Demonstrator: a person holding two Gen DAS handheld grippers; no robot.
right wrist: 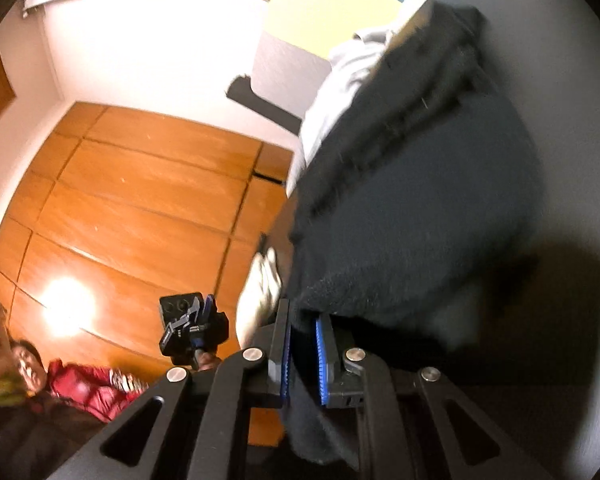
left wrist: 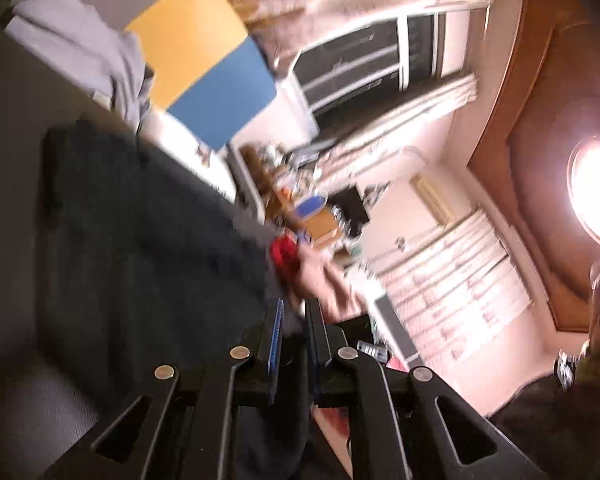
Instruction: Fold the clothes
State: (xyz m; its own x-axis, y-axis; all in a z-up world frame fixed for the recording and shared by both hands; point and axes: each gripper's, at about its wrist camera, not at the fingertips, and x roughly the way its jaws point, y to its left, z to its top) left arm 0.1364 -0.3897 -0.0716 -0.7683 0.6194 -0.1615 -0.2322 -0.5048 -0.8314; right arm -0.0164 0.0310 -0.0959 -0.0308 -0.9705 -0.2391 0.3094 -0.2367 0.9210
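Two grippers are clamped on one dark garment [right wrist: 412, 200]. In the right wrist view, the right gripper [right wrist: 303, 344] is seen with its blue-padded fingers [right wrist: 321, 356] drawn close together, a fold of the dark fleecy cloth pinched between them; the rest of the garment spreads up and away from the jaws over a grey surface [right wrist: 572, 128]. A pale grey garment [right wrist: 340, 80] lies just beside the dark one, partly under its far edge. The left gripper [right wrist: 198, 332] appears in that same view, held in a hand, apart from the cloth there.

In the left wrist view, which is blurred, the left gripper [left wrist: 294, 328] is seen with its jaws nearly together, and dark cloth runs down between them; the dark garment [left wrist: 148, 232] fills the space to the left of the fingers. A hand [left wrist: 320, 280] with a red cuff is seen just beyond the fingertips. The pale grey garment [left wrist: 80, 52] lies farther off, near a yellow and blue board [left wrist: 204, 60].
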